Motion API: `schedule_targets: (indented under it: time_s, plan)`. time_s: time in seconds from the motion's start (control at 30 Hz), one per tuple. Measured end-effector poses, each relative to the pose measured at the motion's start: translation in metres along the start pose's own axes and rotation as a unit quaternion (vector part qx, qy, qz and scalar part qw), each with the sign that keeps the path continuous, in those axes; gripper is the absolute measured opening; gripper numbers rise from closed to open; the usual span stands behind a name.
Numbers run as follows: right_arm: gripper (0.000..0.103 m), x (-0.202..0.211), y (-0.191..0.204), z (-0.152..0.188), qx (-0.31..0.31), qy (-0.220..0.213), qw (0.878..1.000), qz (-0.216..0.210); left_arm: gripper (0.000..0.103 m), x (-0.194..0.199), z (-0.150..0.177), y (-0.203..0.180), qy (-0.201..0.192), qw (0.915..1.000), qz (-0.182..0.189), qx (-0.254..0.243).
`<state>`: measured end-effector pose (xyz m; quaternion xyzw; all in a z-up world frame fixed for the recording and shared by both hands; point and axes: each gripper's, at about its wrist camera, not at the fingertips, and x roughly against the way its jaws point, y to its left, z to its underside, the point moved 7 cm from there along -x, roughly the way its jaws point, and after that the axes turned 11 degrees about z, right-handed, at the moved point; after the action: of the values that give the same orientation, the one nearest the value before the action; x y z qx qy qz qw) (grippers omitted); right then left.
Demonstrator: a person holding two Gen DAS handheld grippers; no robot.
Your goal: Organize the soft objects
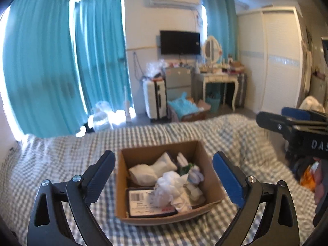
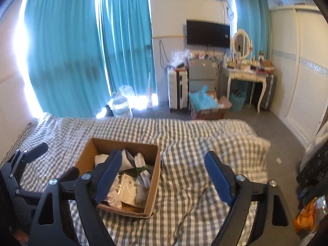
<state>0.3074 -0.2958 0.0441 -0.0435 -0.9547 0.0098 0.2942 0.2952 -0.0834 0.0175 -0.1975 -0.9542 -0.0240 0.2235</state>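
You are holding both the left gripper and right gripper wide apart and empty above a cardboard box on the checked bed, already filled with white soft items; little appears left.

We see a matt brown cardboard box on the bed's soft woven check cloth. Inside, at its nine o'clock, lies white knitted fabric; at six, a frilly white mesh puff and a glossy printed packet. Both grippers look matt black plastic with ribbed blue pads and shiny metal screws.
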Motion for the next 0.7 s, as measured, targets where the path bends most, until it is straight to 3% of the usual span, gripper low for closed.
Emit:
schedule_targets:
  time_s: [0.1,0.23,0.37,0.53,0.63,0.7]
  plan:
    - [0.089,0.042,0.0,-0.014,0.009,-0.031,0.999,0.004,0.102,0.047,-0.021,-0.003,-0.035,0.9991,-0.019,-0.017]
    - [0.103,0.101,0.005,-0.035,0.017,-0.073,0.997,-0.003,0.103,0.105,-0.04,-0.008,-0.076,0.9964,-0.021,-0.032]
    - [0.103,0.154,0.016,-0.042,0.037,-0.105,0.994,-0.005,0.103,0.145,-0.039,-0.005,-0.096,0.9947,-0.028,-0.026]
    - [0.103,0.184,0.029,-0.025,0.047,-0.121,0.991,-0.011,0.103,0.162,0.001,0.019,-0.085,0.994,-0.067,0.022]
    - [0.103,0.189,0.035,0.002,0.033,-0.128,0.991,-0.037,0.103,0.159,0.036,0.035,-0.097,0.9917,-0.064,0.055]
    - [0.103,0.177,0.041,0.029,0.023,-0.11,0.992,-0.057,0.103,0.149,0.058,0.043,-0.094,0.9905,-0.077,0.064]
